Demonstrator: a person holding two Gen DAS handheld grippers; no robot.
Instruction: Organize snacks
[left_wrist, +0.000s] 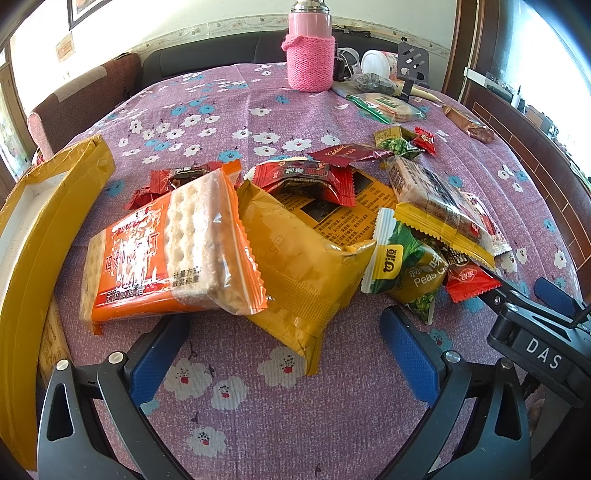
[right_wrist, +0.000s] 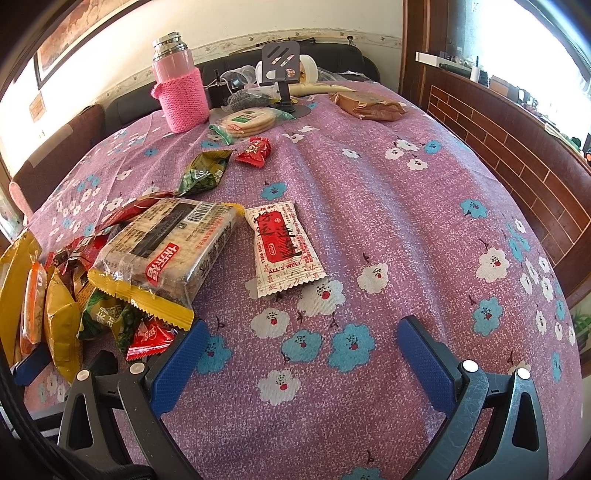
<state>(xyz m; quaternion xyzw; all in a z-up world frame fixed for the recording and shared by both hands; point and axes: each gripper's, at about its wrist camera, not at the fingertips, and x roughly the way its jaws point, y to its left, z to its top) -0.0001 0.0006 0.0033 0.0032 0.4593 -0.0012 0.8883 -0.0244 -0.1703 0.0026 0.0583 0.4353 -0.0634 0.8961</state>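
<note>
Sprawling across a purple floral tablecloth (left_wrist: 295, 406), the snack heap is best placed by its big crinkled mustard-yellow bag (left_wrist: 310, 273). Left of that bag stands a yellow tape-wrapped cardboard box (left_wrist: 33, 280), its flap up; between box and bag leans an orange-and-clear cracker pack (left_wrist: 162, 258), glossy film over pale dimpled squares, its serrated edge overlapping the bag. On the bag's far end lie shiny red candy wrappers (left_wrist: 314, 181). Right of the bag sit a green pea packet (left_wrist: 410, 269) and a clear yellow-edged biscuit block (right_wrist: 166, 247), then a flat white-and-red sachet (right_wrist: 284, 247) lying just beside the block. The left gripper (left_wrist: 284, 343) stands wide apart and empty, the bag's near corner poking between its blue ribbed pads. The right gripper (right_wrist: 299, 354) is likewise spread and empty over bare cloth, the sachet ahead of it, its left pad beside the block's yellow edge.
</note>
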